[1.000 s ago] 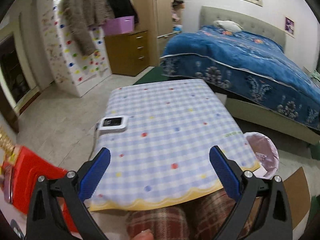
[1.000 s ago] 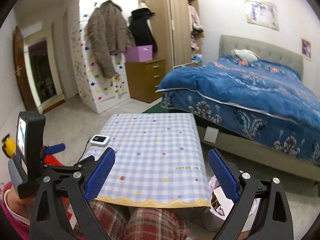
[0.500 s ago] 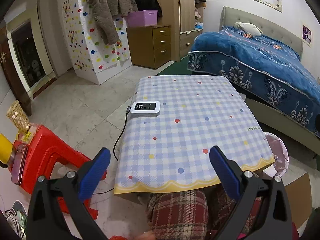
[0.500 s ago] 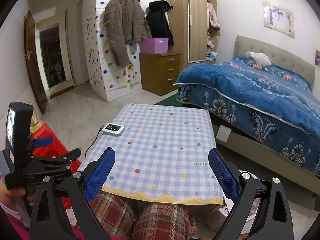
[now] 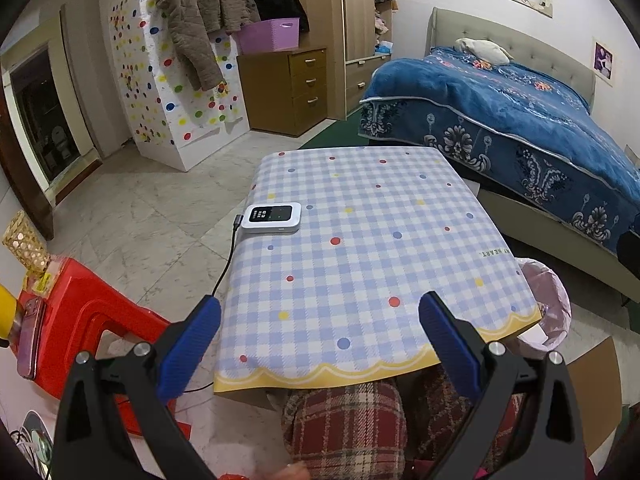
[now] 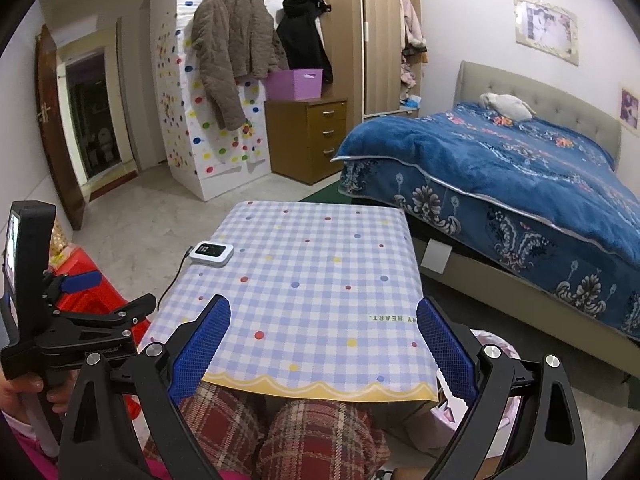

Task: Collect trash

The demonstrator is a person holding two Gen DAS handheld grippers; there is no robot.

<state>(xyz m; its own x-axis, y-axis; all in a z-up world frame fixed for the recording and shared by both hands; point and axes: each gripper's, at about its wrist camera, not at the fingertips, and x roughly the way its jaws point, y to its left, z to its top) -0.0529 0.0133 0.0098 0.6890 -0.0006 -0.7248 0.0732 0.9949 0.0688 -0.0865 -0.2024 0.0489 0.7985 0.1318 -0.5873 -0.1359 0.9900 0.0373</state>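
A small table with a blue checked, dotted cloth [image 5: 360,240] stands in front of me; it also shows in the right wrist view [image 6: 320,280]. No trash shows on it. A bin with a pink liner [image 5: 548,304] stands on the floor at the table's right front corner, partly hidden by the cloth; its edge also shows in the right wrist view [image 6: 500,352]. My left gripper [image 5: 320,332] is open and empty above the table's near edge. My right gripper [image 6: 323,340] is open and empty over the near edge. The left gripper's body [image 6: 80,320] shows at the left there.
A white device with a screen and cable [image 5: 273,217] lies at the table's left edge. A red plastic stool [image 5: 84,320] stands at the left with a phone and a woven cup. A bed with a blue cover [image 5: 520,120] is at the right. My plaid-clad knees [image 6: 304,432] are under the table.
Both grippers have swung and risen, so the views turned left and look more squarely down on the table. Both stay open and empty.
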